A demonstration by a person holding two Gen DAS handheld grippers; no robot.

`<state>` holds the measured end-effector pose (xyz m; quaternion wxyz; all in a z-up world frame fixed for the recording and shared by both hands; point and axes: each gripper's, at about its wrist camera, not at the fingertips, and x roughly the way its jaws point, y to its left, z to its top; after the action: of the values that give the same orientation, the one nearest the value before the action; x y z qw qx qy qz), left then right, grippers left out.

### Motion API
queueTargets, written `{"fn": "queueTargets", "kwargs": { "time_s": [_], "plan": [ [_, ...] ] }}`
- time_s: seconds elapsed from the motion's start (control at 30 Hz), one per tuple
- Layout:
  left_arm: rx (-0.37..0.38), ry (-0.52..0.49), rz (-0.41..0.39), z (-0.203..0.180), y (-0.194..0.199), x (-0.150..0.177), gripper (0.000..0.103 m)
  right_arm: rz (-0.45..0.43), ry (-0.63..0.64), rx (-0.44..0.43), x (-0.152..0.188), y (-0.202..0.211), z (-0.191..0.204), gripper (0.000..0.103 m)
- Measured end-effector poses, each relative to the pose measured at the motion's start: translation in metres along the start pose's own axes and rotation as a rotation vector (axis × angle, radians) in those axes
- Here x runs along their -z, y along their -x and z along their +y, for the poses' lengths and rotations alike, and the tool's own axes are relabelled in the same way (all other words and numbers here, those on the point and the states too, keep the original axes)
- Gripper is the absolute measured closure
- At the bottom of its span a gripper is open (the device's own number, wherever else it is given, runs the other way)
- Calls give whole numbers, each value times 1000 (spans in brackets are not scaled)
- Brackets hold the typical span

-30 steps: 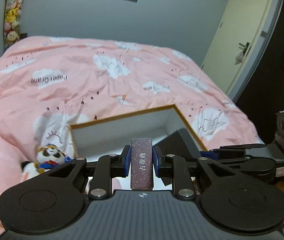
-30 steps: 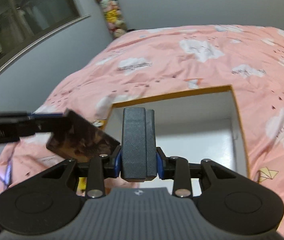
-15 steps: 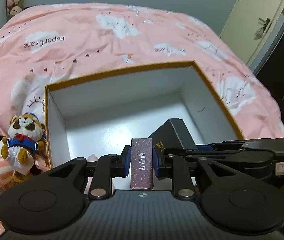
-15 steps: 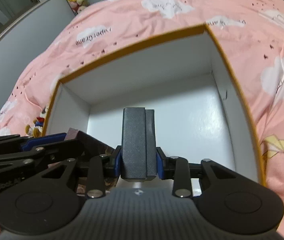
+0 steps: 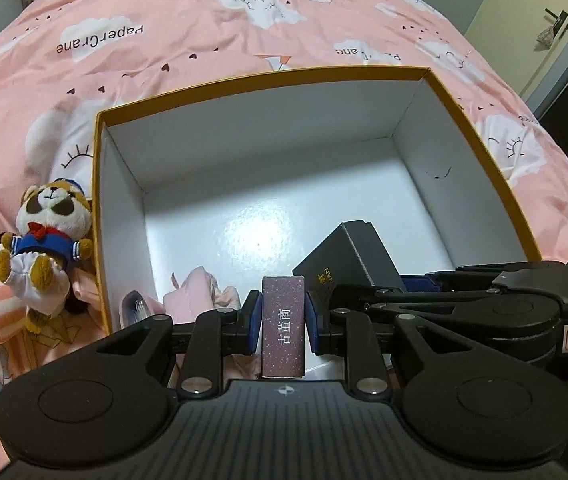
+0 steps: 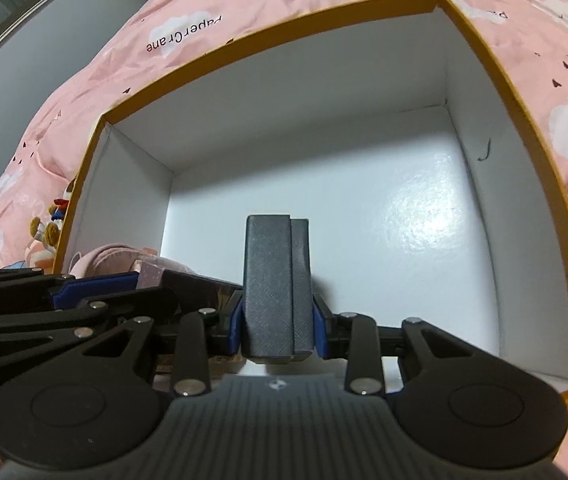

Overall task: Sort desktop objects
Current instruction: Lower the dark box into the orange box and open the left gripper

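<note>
Both grippers were over the open box, a white-lined carton with an orange rim sitting on the pink cloud-print duvet of the bed. The left gripper had its blue-padded fingers pinched tight on a slim purple glitter box with pale characters down its face, held upright between the pads. And the right gripper was clamped just as firmly, its fingers squeezing a dark grey textured case, standing on end above the box's glossy white floor. In the left wrist view that same grey case showed tilted, gold lettering on one side, with the right gripper reaching in from the right edge. Down in the near left corner of the box lay something soft and pink; what it was could not be told. Outside the box's left wall, a plush panda-faced toy in a blue sailor top leaned against the carton.
</note>
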<state>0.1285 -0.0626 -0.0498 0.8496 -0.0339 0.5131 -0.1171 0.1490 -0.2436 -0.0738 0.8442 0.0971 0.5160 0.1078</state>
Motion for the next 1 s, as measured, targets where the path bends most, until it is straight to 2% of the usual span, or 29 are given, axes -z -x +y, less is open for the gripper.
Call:
{"fn": "queueTargets", "kwargs": {
  "time_s": [0.2,0.37,0.5,0.63,0.7,0.8,1.0],
  "plan": [
    [34,32,28,10,-1,0,77,13,14,-13,0,-8,6,67],
    [81,53,20,16,4,-1,75,18,34,-13,-1,-11,11,67],
    [111,62,-32,23,21,-2,72,19,36,-13,-1,-12,14,67],
    [172,82,-133,40,54,-2,67,21,37,-9,-1,-13,15,67],
    [161,90,-190,51,69,-3,66,26,35,-6,-1,-13,16,67],
    [98,122,-246,71,81,-2,66,36,38,-5,-2,-14,18,67],
    [58,200,-202,99,70,6,66,54,91,-5,-5,-19,38,66]
  ]
}}
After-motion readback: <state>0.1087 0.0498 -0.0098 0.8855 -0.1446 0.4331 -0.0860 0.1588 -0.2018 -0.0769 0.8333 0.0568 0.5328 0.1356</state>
